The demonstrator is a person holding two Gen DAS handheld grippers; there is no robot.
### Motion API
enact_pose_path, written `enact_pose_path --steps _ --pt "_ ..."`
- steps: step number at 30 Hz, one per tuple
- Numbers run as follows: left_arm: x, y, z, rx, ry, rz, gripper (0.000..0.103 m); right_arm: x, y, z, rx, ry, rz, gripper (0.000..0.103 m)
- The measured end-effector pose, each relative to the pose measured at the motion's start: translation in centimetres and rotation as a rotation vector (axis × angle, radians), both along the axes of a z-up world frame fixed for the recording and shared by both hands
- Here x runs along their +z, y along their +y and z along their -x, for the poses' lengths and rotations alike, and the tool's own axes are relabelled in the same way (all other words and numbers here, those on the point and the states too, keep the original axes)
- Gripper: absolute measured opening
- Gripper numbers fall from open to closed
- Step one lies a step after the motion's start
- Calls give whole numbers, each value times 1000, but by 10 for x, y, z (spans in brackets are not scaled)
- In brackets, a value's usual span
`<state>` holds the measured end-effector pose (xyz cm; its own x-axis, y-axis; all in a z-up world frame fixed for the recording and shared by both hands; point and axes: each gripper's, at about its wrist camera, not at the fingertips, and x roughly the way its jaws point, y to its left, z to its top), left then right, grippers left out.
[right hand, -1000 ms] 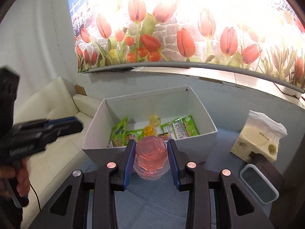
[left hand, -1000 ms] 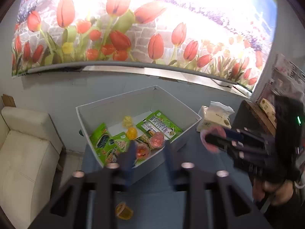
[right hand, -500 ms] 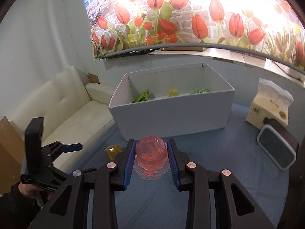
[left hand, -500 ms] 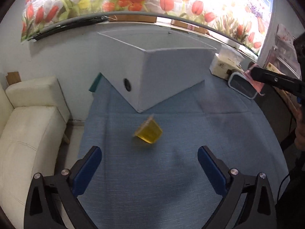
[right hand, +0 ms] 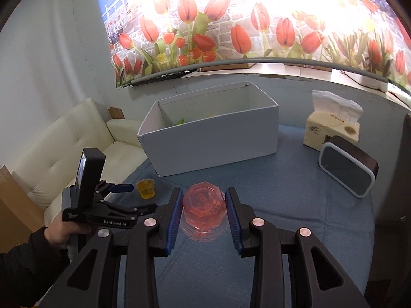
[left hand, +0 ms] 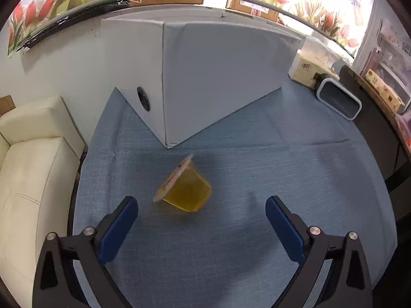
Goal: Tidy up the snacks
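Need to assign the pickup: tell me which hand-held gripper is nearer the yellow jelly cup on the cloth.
Left. The left hand-held gripper sits just short of the yellow jelly cup, jaws closing, nothing gripped. The right hand-held gripper is farther away, clamping a pink jelly cup.

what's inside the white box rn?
Over the white box rim, the right wrist view shows only a green packet edge and a yellow bit. The front wall hides the rest.
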<state>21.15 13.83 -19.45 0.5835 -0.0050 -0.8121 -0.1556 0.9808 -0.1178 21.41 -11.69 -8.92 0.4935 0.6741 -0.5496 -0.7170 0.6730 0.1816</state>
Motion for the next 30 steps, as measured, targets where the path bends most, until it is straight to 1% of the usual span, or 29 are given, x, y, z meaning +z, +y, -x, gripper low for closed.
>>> enact_pose_path --steps 3,4,5,7,9,16,20,24,29,30 --pt "-6 2 -6 12 21 -2 83 -4 -5 -2 -9 11 -1 37" --pt "-6 1 -7 14 14 -20 77 -6 -7 -1 -9 15 -3 37" --pt "-6 1 -8 15 22 -35 73 -7 -7 -2 -8 19 -4 37" --pt "-6 2 -9 16 30 -39 57 -8 -9 -1 -9 21 -5 37" --pt "-6 3 -10 14 35 -39 51 -10 -9 -1 -8 27 -9 37" --pt "-5 2 -3 -9 36 -11 50 -16 -9 -1 -1 41 -11 37" --pt "10 -7 6 -23 -1 -19 50 -19 -9 -1 1 46 -10 37" --pt "39 -16 16 -49 -61 -6 50 -19 -8 -3 6 46 -11 37" --pt "93 -18 22 -58 -176 61 50 -9 -1 -10 14 30 -15 37" --pt "106 -17 21 -49 -202 62 50 -4 3 -14 16 23 -16 37"
